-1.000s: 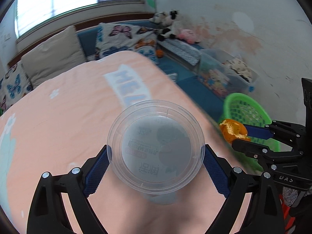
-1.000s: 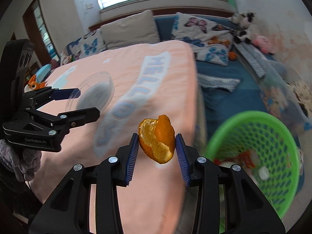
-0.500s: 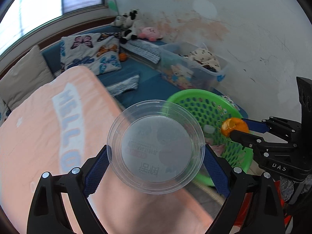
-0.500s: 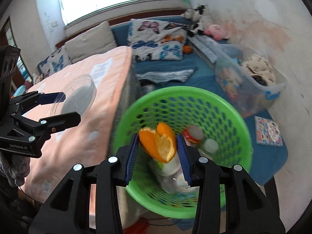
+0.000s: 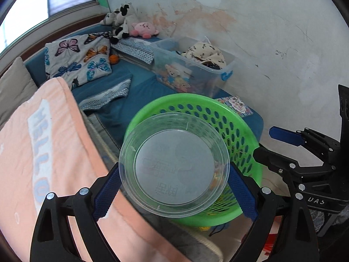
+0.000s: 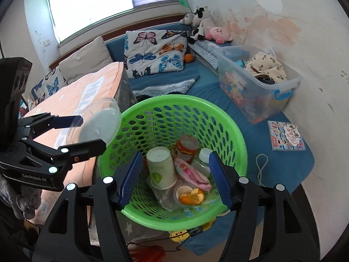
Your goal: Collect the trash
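My left gripper (image 5: 174, 176) is shut on a clear round plastic lid (image 5: 174, 163), held over the near rim of the green mesh basket (image 5: 244, 128). From the right wrist view the lid (image 6: 98, 120) hangs at the basket's left rim (image 6: 185, 99). Above the basket, my right gripper (image 6: 175, 172) is opening, nothing between its blue pads. The orange peel (image 6: 192, 196) lies at the basket bottom beside a paper cup (image 6: 161, 168), a red can (image 6: 185, 147) and a pink wrapper (image 6: 192, 173). The right gripper (image 5: 268, 142) also shows at the right of the left wrist view.
A table with a peach cloth (image 5: 54, 152) stands left of the basket. A clear storage box (image 6: 257, 87) with toys sits against the stained wall. Blue floor mat (image 6: 272, 166), a booklet (image 6: 285, 135), butterfly cushions (image 6: 154, 52) and plush toys (image 6: 205, 28) lie behind.
Both grippers swung from over the table to above the basket. The right gripper's jaws spread and the orange peel dropped into the basket. The lid stays gripped in the left gripper.
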